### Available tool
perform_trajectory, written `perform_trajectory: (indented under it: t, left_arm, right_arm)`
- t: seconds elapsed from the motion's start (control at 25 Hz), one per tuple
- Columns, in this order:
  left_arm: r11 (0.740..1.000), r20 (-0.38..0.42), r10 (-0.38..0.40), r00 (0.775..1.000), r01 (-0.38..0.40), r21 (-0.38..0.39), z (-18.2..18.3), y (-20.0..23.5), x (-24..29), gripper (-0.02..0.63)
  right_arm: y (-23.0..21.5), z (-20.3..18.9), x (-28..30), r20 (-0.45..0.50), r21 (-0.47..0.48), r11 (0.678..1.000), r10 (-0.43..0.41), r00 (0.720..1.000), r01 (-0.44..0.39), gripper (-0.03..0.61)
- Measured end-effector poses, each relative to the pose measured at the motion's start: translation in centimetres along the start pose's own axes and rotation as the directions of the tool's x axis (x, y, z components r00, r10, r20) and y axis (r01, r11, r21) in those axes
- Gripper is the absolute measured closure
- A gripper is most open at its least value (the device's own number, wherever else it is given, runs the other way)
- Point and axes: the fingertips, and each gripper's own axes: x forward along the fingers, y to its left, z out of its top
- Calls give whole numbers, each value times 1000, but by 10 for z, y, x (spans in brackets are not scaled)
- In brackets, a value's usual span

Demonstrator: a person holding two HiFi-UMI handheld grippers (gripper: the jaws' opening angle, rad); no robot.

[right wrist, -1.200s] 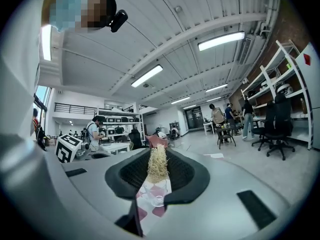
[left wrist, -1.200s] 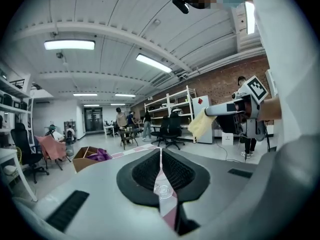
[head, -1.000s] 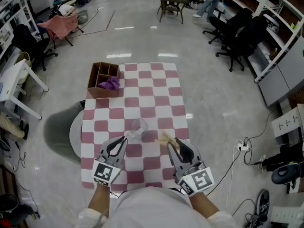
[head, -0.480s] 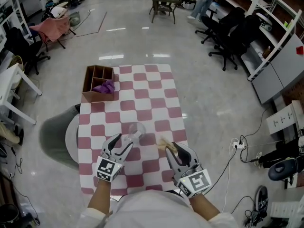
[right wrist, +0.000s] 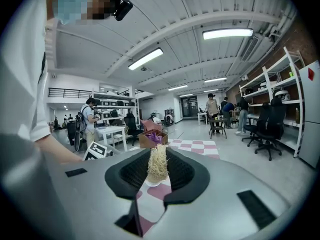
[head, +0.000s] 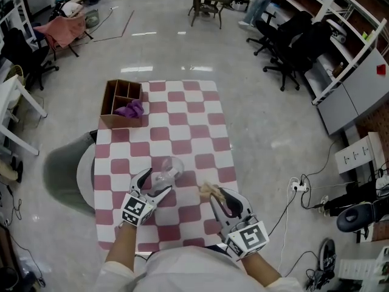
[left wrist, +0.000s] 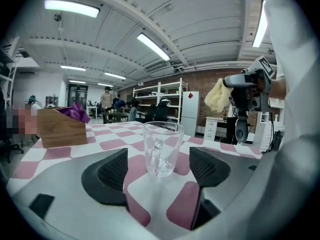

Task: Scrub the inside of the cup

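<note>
**Glass cup upright between spread left jaws, scrubber pinched in the right**

Glossy grey floor point(head: 182, 47) runs through a wide workshop, with a pink cloth draped over a chair point(head: 58, 32) far left and black office chairs point(head: 292, 35) far right beside white shelving. At the middle stands a table under a pink-and-white checked cloth point(head: 182, 132). On its far left corner sits a wooden divided box point(head: 118, 99) with a purple rag point(head: 129, 109) in one compartment.

Nearer the person, left of centre, the clear glass cup point(head: 172, 165) stands upright on the cloth. Its long axis is vertical, its mouth faces the ceiling, and its handle turns toward the person. The left gripper point(head: 159, 181) lies low over the table with the cup between its jaws. These have just been opening and now stand wide, each pad clear of the glass.

Right of the cup and apart from it, the right gripper point(head: 216, 196) has its jaws clamped on a pale, stringy scrubber point(head: 208, 190), whose tuft stands up from the pads
</note>
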Motion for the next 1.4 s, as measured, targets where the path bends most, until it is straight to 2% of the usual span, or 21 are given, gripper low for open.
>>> perform_trajectory:
  t: [0.16,0.36,0.6,0.96,1.08,1.4]
  left_arm:
    - [1000,-1,-20,1000,20,18,-9,1,17,245]
    - [998,6,-61,998,61,3,1,-3,30,245]
    - [994,-8,-103,995,103,39,5,-10,47,245]
    - [995,-33,-73,997,75,61,10,-9,68,247]
    - [994,-39,-85,996,87,59,9,-9,71,245]
    - [994,-42,-95,995,97,48,8,-9,72,247]
  right_arm:
    - [0,-8,0,-30,-1,1000,-10,1000,10,472]
    - [-1,-10,-2,-53,-14,1000,-24,998,23,472]
    - [-7,-11,-4,-55,-2,998,-55,997,55,472]
    - [-20,-14,-16,-59,14,993,-120,991,121,472]
    - [-25,-15,-18,-54,18,991,-135,989,136,472]
    - [-23,-13,-10,-42,25,993,-116,992,117,472]
